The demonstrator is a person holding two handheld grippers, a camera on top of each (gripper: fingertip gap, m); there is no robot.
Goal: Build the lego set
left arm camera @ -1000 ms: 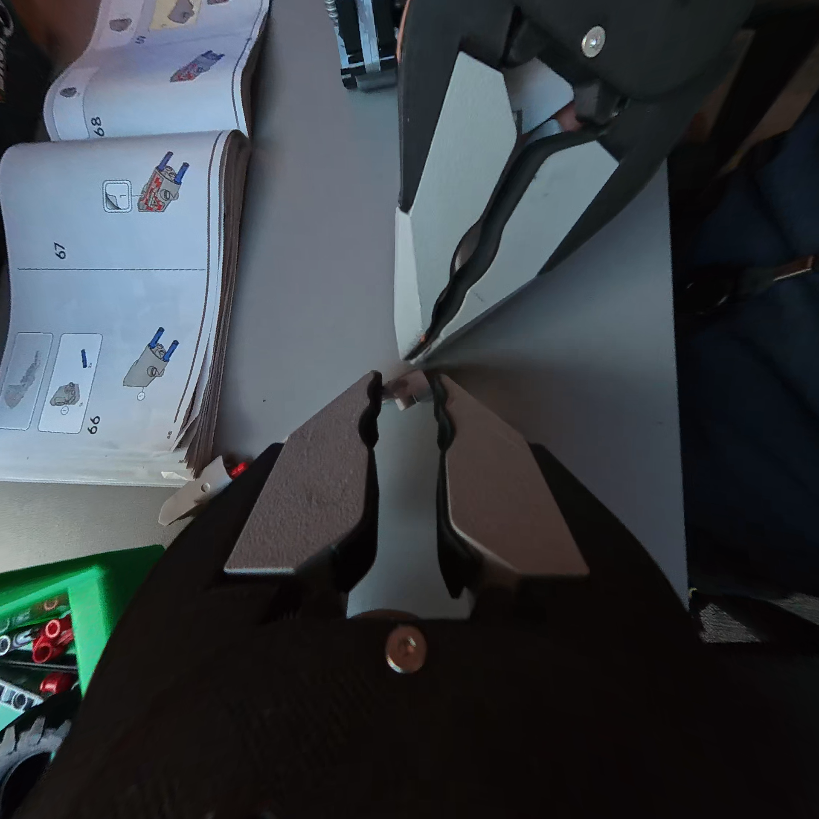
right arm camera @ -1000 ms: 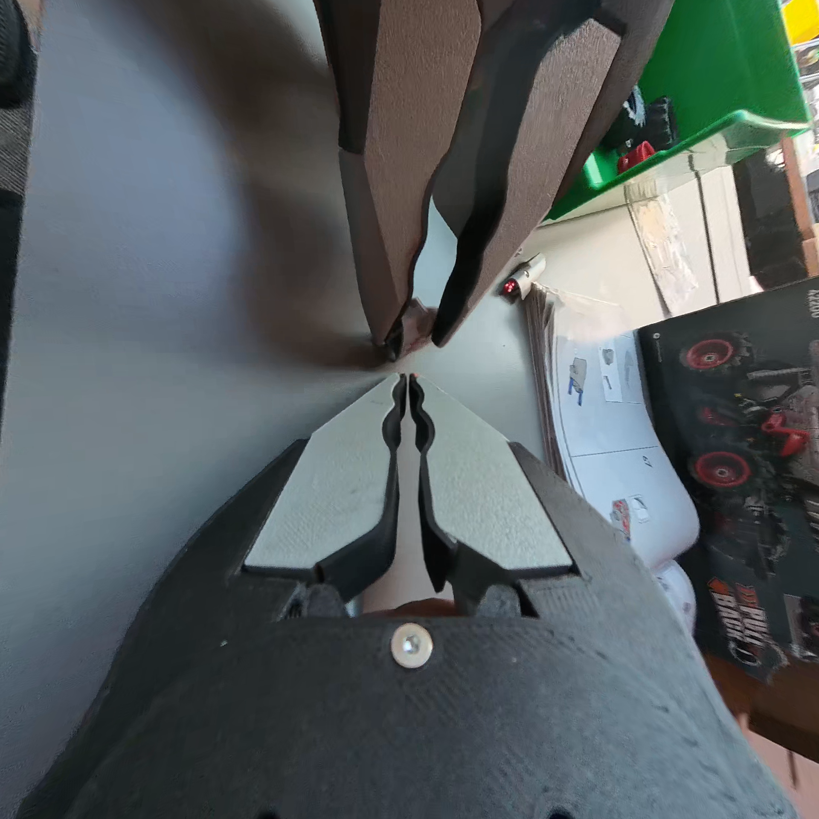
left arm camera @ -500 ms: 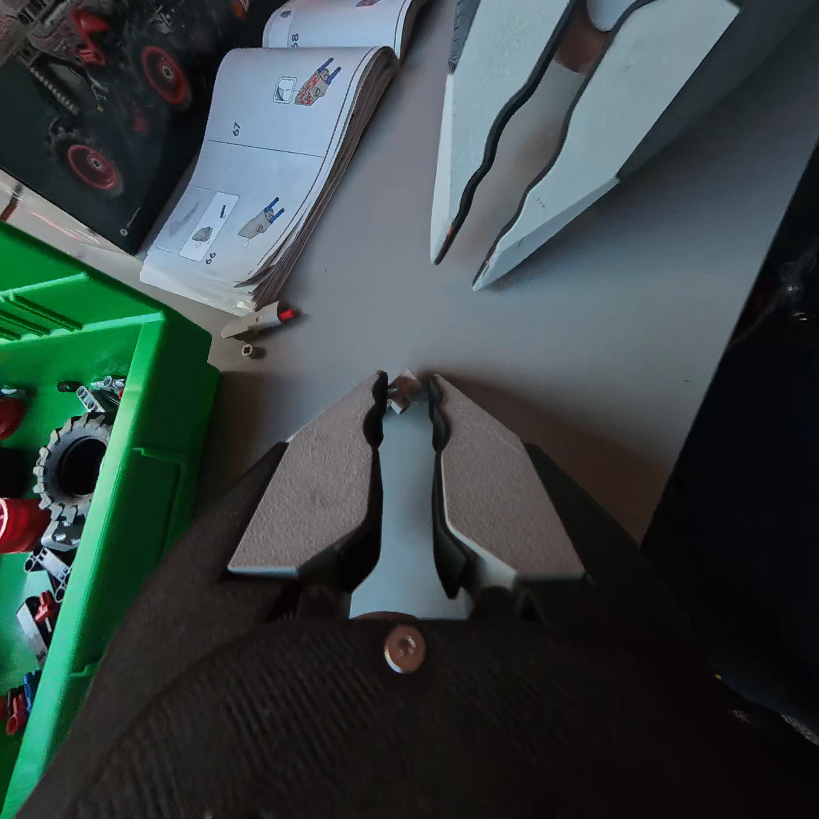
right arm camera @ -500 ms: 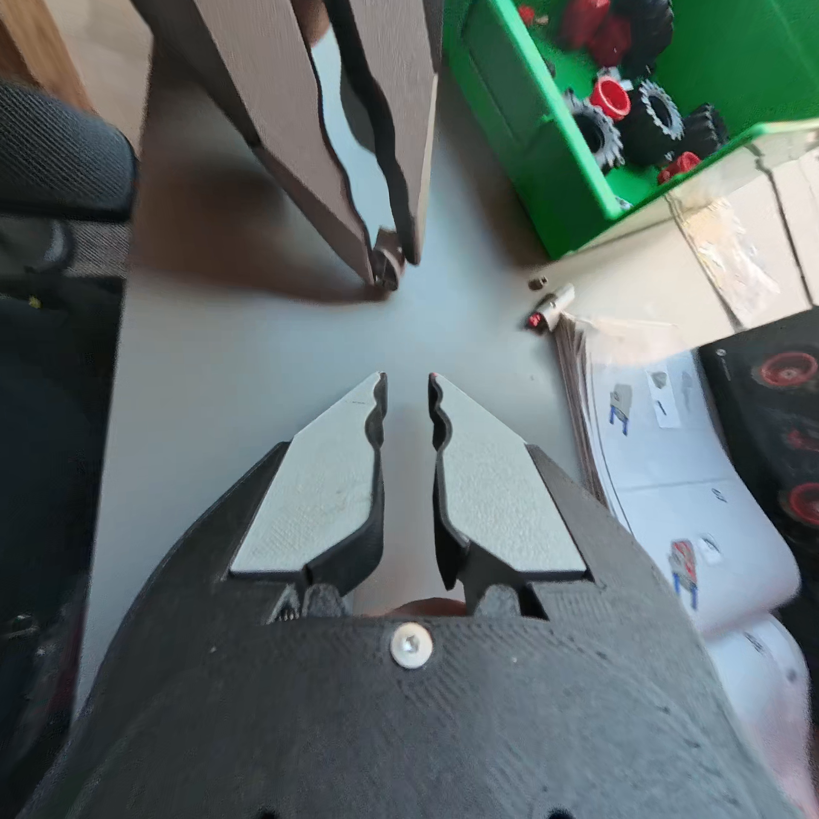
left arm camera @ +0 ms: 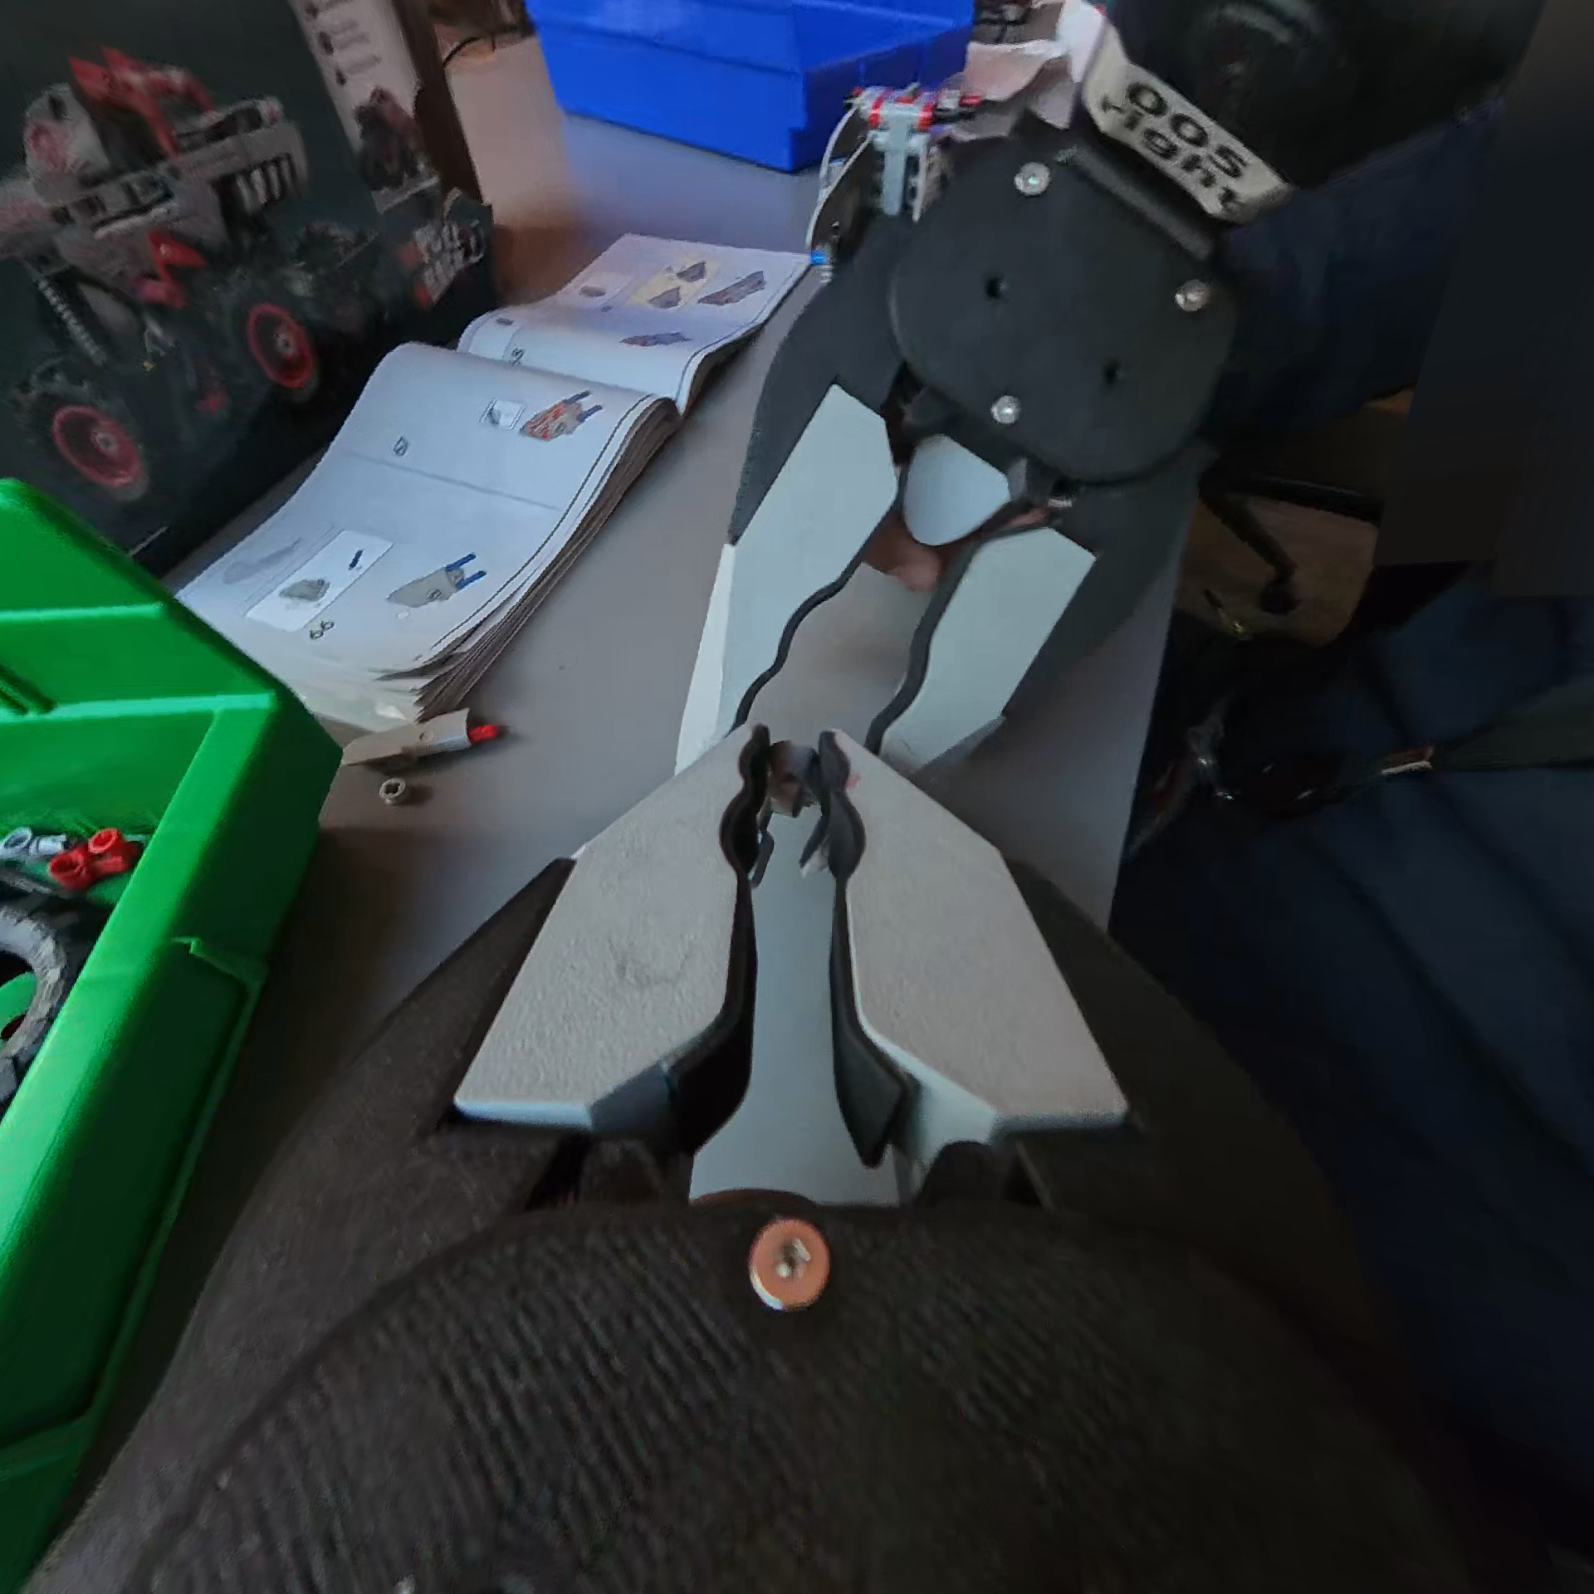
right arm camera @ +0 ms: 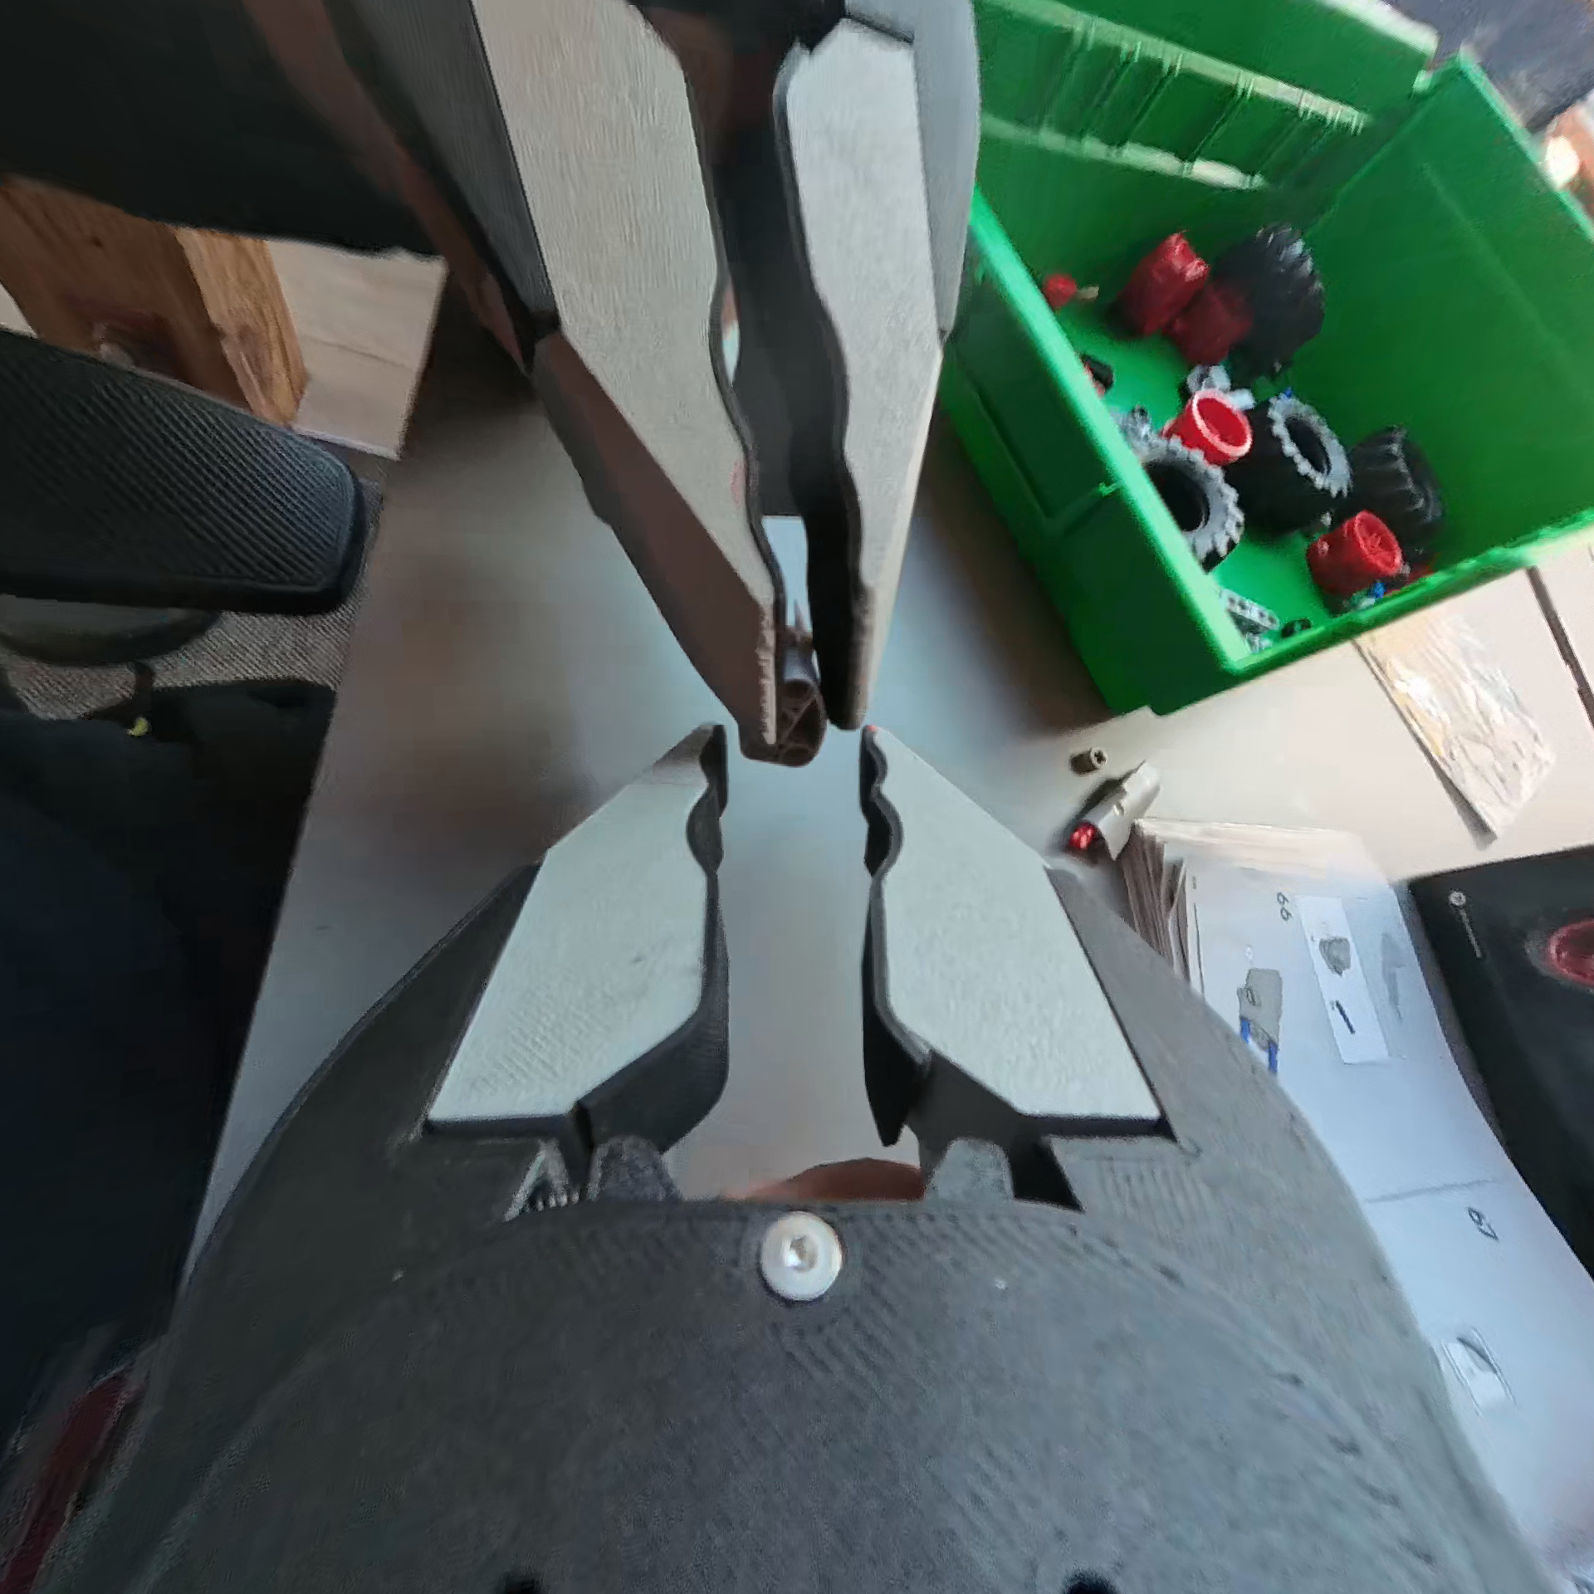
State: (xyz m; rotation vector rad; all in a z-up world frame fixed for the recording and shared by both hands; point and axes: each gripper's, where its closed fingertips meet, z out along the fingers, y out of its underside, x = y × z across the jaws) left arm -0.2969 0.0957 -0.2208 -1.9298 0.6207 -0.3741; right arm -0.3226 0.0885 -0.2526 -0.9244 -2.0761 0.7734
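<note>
— What changed since a second ago?
— The right gripper (right arm camera: 789, 750) has spread wide and empty; the left gripper (left arm camera: 792, 759) stays pinched on a small grey piece (right arm camera: 798, 686), tip to tip.
— Around them?
— Green bin (left arm camera: 138, 776) left, open booklet (left arm camera: 483, 517) beyond, grey pin (left arm camera: 423, 737) on the table (left arm camera: 604, 690) between.

The left gripper (left arm camera: 792, 768) grips a small grey piece (left arm camera: 789, 774) at its tips. The right gripper (left arm camera: 806, 733), jaws apart, faces it above the table (left arm camera: 604, 690).
</note>
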